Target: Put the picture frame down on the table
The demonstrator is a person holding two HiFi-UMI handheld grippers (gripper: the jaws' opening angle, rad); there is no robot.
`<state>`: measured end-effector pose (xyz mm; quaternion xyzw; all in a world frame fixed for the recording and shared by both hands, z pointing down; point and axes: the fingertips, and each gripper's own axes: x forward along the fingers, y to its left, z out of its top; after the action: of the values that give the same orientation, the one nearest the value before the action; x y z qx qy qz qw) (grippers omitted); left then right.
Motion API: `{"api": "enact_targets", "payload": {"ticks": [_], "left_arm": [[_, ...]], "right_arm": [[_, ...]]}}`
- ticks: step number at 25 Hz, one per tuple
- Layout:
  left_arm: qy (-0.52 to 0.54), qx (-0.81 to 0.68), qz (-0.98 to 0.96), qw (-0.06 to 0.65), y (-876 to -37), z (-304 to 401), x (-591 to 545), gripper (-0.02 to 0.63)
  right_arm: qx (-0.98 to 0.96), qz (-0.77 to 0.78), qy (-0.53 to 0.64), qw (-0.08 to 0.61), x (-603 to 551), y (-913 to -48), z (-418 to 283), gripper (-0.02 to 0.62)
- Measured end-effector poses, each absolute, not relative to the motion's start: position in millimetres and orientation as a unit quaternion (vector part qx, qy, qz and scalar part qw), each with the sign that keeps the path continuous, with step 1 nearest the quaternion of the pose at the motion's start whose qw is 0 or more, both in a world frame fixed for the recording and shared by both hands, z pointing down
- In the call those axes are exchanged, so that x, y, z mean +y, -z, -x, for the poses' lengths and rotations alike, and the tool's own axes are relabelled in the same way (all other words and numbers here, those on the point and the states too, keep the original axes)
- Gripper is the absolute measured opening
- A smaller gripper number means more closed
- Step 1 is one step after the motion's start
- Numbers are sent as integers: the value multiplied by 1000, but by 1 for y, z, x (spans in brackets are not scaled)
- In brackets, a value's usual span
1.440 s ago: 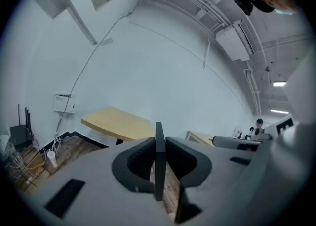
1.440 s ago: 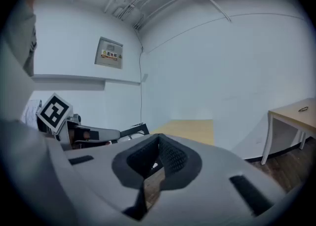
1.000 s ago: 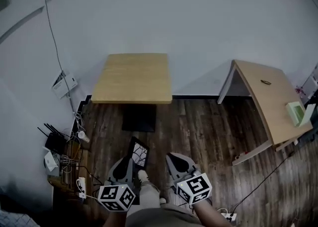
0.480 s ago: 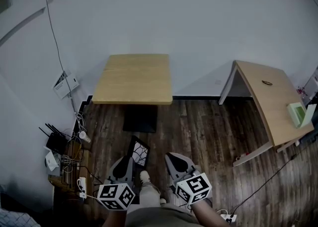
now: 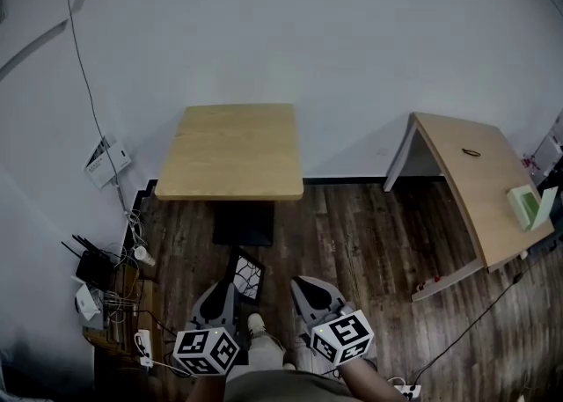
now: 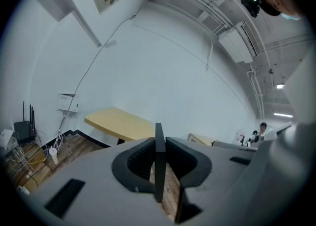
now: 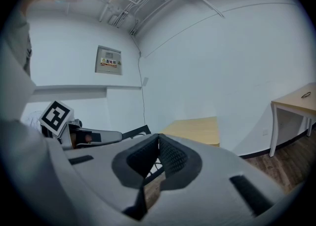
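Note:
The picture frame (image 5: pixel 245 274), black with a branch-like pattern, is held above the wooden floor by my left gripper (image 5: pixel 228 287), which is shut on its edge. In the left gripper view the frame (image 6: pixel 159 170) stands edge-on between the closed jaws of the left gripper (image 6: pixel 159 143). Beside it, my right gripper (image 5: pixel 300 284) is shut with nothing in it; its jaws (image 7: pixel 158 137) meet tip to tip. The small wooden table (image 5: pixel 233 150) stands ahead against the wall, its top bare. From the right gripper view I see the frame (image 7: pixel 136 132) and the table (image 7: pixel 195 130).
A second, longer table (image 5: pixel 475 182) stands at the right with a green box (image 5: pixel 525 203) on it. Routers and cables (image 5: pixel 95 274) crowd the floor at the left wall, with a power strip (image 5: pixel 143 345) near my left gripper. The person's shoe (image 5: pixel 255 325) shows between the grippers.
The small table has slid lower and slightly nearer in the head view. Both grippers and the frame keep nearly the same place; the grip is unchanged.

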<state>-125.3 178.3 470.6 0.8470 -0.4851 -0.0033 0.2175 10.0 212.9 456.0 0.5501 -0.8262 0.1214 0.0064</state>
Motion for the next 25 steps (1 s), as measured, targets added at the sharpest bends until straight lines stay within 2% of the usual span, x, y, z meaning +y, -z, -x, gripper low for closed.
{"api": "enact_targets", "payload": {"ticks": [25], "left_arm": [[22,-474,-851,227,-463,127,-24,63]], "right_arm": [[-832,-543,-106,38,12,-441,0,0]]}}
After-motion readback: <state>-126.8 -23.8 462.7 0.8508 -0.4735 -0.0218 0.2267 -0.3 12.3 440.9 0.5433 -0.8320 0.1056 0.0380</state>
